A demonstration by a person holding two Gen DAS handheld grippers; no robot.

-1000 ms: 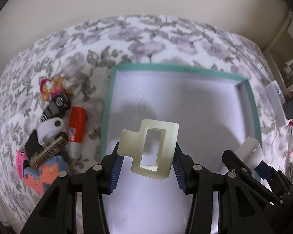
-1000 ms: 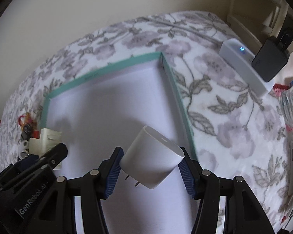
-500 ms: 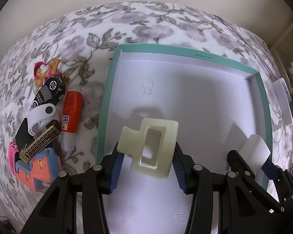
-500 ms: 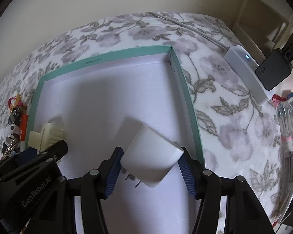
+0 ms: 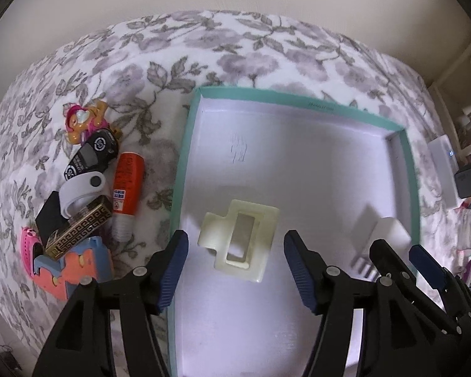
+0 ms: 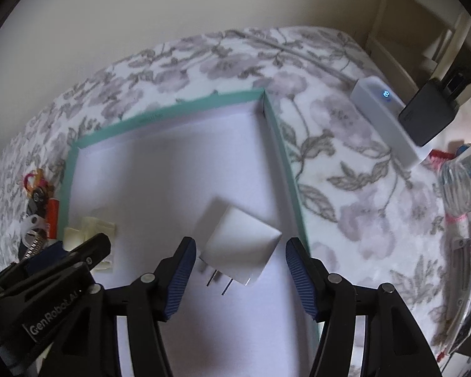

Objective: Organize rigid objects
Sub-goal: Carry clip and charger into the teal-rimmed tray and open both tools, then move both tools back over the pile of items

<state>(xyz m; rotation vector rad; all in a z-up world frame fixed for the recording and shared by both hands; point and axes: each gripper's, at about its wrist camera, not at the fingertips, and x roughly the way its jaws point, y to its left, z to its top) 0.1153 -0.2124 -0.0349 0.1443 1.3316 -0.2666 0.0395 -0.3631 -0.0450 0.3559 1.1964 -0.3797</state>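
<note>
Left wrist view: the left gripper (image 5: 235, 260) stands wide apart, grasping nothing; the cream plastic clip (image 5: 240, 238) lies flat on the box floor between its fingers, touching neither.
Right wrist view: the right gripper (image 6: 240, 262) is likewise spread, hands-off; the white charger (image 6: 240, 246) rests on the floor of the teal-edged box (image 6: 169, 114), prongs toward the camera, close to the box's right wall.
Risk at the grippers: I judge that lifting away at a slant could let a blue pad catch the clip or charger and drag it out of place.
Risk between grippers: both sit close together over the near end of the box, so a careless swing could knock one against the other.
Left pile: orange tube (image 5: 127, 188), black key fob (image 5: 91, 155), gold-patterned case (image 5: 78, 229) and cartoon figure (image 5: 84, 121) lie heaped on the flowered bedspread (image 5: 235, 40), touching; grabbing one may tumble its neighbours.
Soft bed: the box may tilt if pressed on its rim.
</note>
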